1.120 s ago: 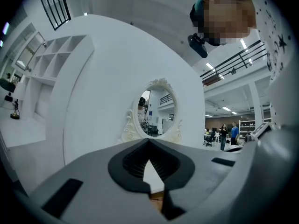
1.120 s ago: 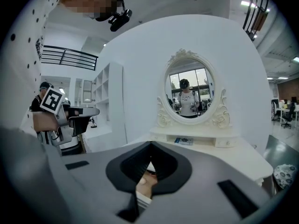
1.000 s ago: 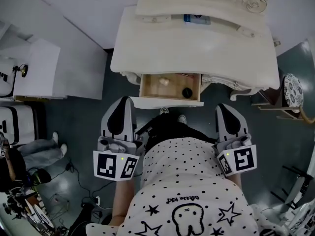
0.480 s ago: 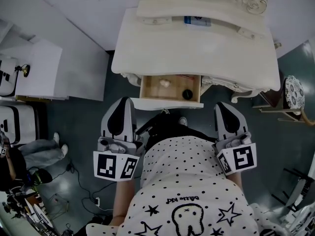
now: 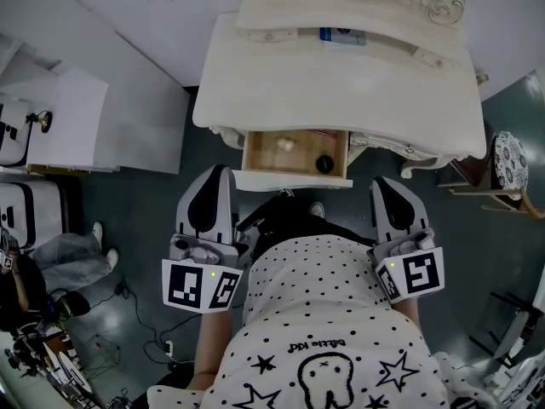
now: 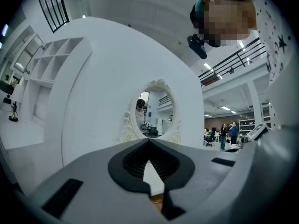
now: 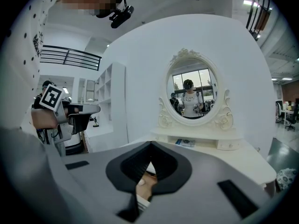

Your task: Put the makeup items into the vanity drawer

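Observation:
The cream vanity (image 5: 341, 83) has its wooden drawer (image 5: 255, 152) pulled open. Inside lie a pale small item (image 5: 287, 143) and a round black item (image 5: 324, 163). A blue and white item (image 5: 341, 34) rests on the vanity's back shelf, also seen in the right gripper view as a flat item (image 7: 186, 143). My left gripper (image 5: 213, 177) and right gripper (image 5: 385, 186) hang on either side of my body, just short of the drawer front. Both are shut with nothing in them. The left gripper (image 6: 149, 141) and right gripper (image 7: 150, 144) point toward the vanity's oval mirror (image 7: 192, 90).
A white cabinet (image 5: 60, 118) stands left of the vanity. A round patterned stool (image 5: 508, 156) sits at the right. Cables (image 5: 136, 313) and equipment lie on the dark floor at the lower left, beside a seated person's legs (image 5: 60, 254).

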`<state>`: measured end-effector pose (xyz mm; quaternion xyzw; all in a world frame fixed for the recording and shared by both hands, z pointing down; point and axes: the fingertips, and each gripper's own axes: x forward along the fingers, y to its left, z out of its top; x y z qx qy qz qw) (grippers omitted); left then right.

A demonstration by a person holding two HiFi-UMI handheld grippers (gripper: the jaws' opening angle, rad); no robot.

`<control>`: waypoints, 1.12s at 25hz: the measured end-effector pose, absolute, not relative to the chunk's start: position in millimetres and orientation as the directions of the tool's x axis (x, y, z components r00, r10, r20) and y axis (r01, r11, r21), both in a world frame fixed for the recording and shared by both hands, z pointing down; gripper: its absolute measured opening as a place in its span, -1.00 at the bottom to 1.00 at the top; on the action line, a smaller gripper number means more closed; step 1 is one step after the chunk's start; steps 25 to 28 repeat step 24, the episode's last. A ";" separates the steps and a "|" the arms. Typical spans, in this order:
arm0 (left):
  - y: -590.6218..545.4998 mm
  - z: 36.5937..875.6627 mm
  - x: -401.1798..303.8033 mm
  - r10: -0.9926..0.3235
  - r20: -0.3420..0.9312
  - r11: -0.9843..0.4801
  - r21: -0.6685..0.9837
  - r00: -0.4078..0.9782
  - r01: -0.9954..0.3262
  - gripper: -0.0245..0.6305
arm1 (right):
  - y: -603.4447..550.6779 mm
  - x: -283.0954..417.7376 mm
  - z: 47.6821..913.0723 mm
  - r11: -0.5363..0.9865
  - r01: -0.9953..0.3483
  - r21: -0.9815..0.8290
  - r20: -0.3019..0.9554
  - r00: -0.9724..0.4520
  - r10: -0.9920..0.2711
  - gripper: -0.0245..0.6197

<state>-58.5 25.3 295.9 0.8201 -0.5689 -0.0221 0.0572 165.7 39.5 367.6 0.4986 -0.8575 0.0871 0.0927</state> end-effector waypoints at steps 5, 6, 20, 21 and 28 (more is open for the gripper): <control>21.6 296.9 -53.5 -0.933 0.036 -0.352 0.120 0.358 -0.928 -0.94 | 36.8 168.4 368.1 0.491 -0.869 -0.059 0.249 -0.489 -0.836 -0.90; 21.6 297.0 -53.2 -0.933 0.037 -0.352 0.120 0.359 -0.928 -0.94 | 37.0 168.3 368.2 0.492 -0.869 -0.059 0.251 -0.490 -0.835 -0.90; 16.7 296.6 -53.8 -0.931 0.036 -0.356 0.122 0.362 -0.927 -0.94 | 32.6 168.2 368.1 0.486 -0.871 -0.063 0.251 -0.485 -0.837 -0.90; 16.0 296.8 -53.8 -0.931 0.035 -0.356 0.122 0.362 -0.927 -0.93 | 31.8 168.2 368.4 0.486 -0.872 -0.064 0.252 -0.485 -0.837 -0.90; 13.5 297.7 -54.0 -0.931 0.035 -0.356 0.123 0.363 -0.926 -0.94 | 29.1 168.0 369.5 0.486 -0.871 -0.066 0.253 -0.486 -0.836 -0.90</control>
